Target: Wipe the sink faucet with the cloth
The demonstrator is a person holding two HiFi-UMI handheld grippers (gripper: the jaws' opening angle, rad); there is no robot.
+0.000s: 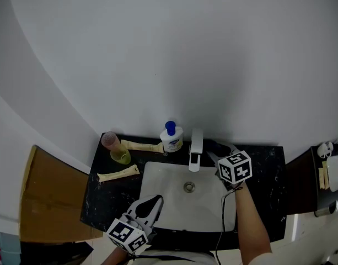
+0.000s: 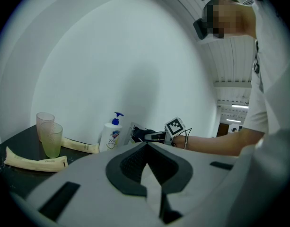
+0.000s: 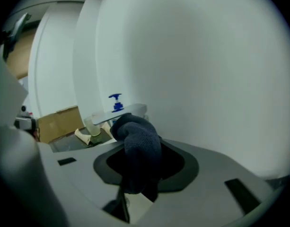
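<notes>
The chrome faucet stands at the back of the white sink. My right gripper is shut on a dark blue cloth, held just right of the faucet. In the right gripper view the bunched cloth fills the jaws and touches the end of the faucet handle. My left gripper hovers over the sink's front left rim, shut with nothing in it. Its view shows the jaws meeting at a point, with the cloth far off beyond them.
A white pump soap bottle stands left of the faucet. A pink cup, a green cup and two cream tubes lie on the black counter. A cardboard box sits at the left.
</notes>
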